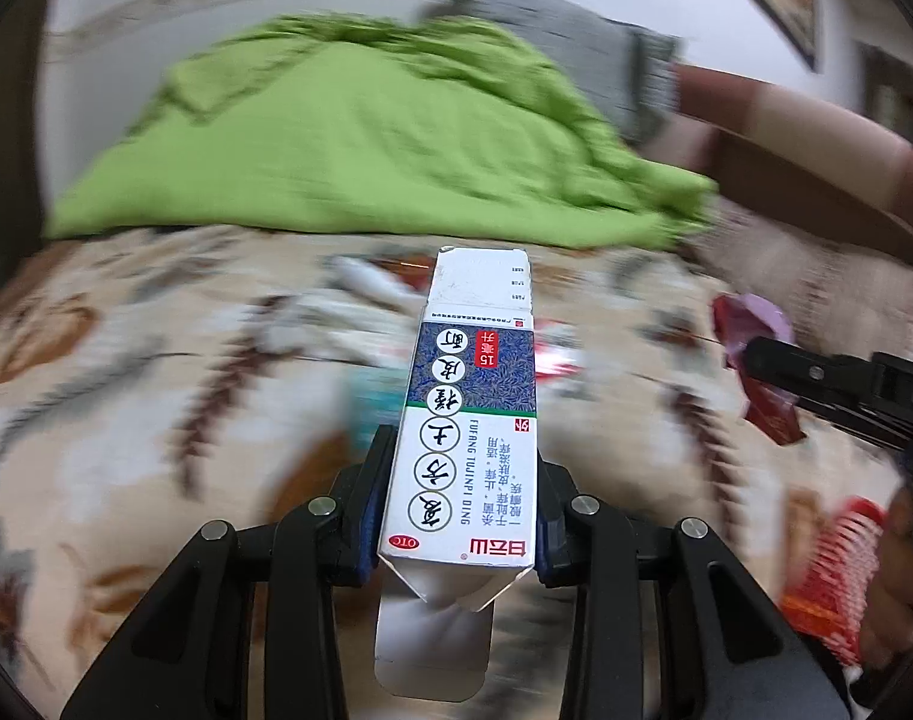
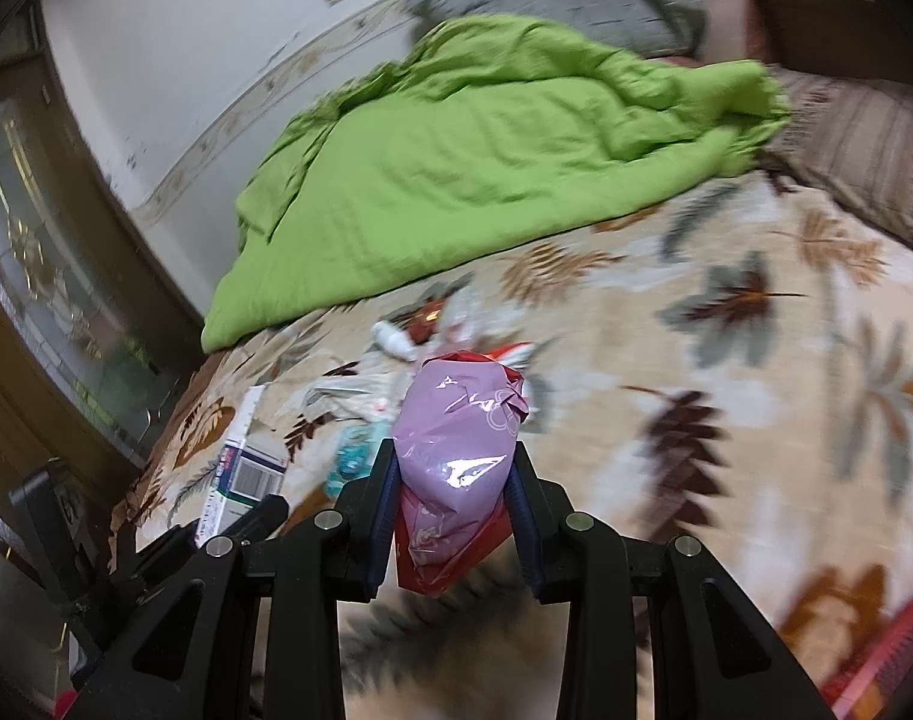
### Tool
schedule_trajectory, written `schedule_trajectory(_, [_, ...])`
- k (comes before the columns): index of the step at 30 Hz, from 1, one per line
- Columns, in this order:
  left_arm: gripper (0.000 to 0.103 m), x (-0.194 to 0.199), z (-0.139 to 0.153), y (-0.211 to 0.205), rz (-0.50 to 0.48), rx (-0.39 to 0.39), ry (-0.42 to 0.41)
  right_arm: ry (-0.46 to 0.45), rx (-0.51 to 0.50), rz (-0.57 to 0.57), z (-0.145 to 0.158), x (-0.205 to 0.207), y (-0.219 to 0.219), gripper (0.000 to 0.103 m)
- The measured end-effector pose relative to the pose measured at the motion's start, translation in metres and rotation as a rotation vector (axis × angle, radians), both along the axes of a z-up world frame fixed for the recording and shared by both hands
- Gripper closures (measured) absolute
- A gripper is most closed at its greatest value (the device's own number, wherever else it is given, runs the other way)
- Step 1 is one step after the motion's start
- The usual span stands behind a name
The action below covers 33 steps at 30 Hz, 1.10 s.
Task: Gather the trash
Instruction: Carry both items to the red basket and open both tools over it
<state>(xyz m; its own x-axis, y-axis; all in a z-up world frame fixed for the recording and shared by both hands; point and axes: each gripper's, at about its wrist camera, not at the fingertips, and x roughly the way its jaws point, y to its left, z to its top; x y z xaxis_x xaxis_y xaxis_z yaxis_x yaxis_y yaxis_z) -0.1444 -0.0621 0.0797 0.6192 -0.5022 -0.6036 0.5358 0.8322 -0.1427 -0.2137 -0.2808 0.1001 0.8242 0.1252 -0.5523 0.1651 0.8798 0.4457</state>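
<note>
The medicine box [image 1: 468,420] is clamped in the left gripper [image 1: 462,504], long axis pointing away over the leaf-print bedspread [image 1: 126,390], its near flap open. The right gripper [image 2: 453,480] pinches a crumpled pink wrapper [image 2: 456,426]. Litter [image 2: 408,348] beyond is blurred before the green quilt [image 2: 456,162].

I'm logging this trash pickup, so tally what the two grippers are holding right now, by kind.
Cardboard medicine box, in the left hand-held gripper: 1
Pink and red plastic wrapper, in the right hand-held gripper: 1
Total: 2
</note>
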Motion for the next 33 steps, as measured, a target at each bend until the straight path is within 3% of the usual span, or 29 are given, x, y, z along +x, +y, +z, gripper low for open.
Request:
schedule_trajectory(8, [0.067, -0.080, 0.024, -0.088, -0.386, -0.058, 0.093, 0.068, -0.028, -0.172, 0.011, -0.134, -0.073, 0.066])
schedule_trajectory(13, [0.067, -0.137, 0.026, -0.150, -0.603, -0.036, 0.158, 0.133, -0.005, -0.307, -0.001, -0.211, -0.113, 0.066])
schedule_trajectory(16, [0.067, -0.162, 0.019, -0.182, -0.681, -0.012, 0.197, 0.163, 0.013, -0.366, -0.011, -0.241, -0.129, 0.064])
schedule_trajectory(18, [0.067, -0.172, 0.014, -0.198, -0.715, 0.000, 0.227, 0.186, 0.029, -0.397, -0.020, -0.254, -0.138, 0.062])
schedule_trajectory(22, [0.041, -0.183, 0.009, -0.209, -0.743, 0.022, 0.245, 0.195, 0.053, -0.436, -0.030, -0.265, -0.148, 0.045])
schedule_trajectory(27, [0.039, -0.176, 0.016, -0.198, -0.725, 0.011, 0.230, 0.173, 0.076, -0.428, -0.029, -0.260, -0.152, 0.045])
schedule_trajectory(33, [0.039, -0.145, 0.017, -0.165, -0.607, 0.033, 0.214, 0.129, 0.070, -0.306, -0.017, -0.217, -0.126, 0.045])
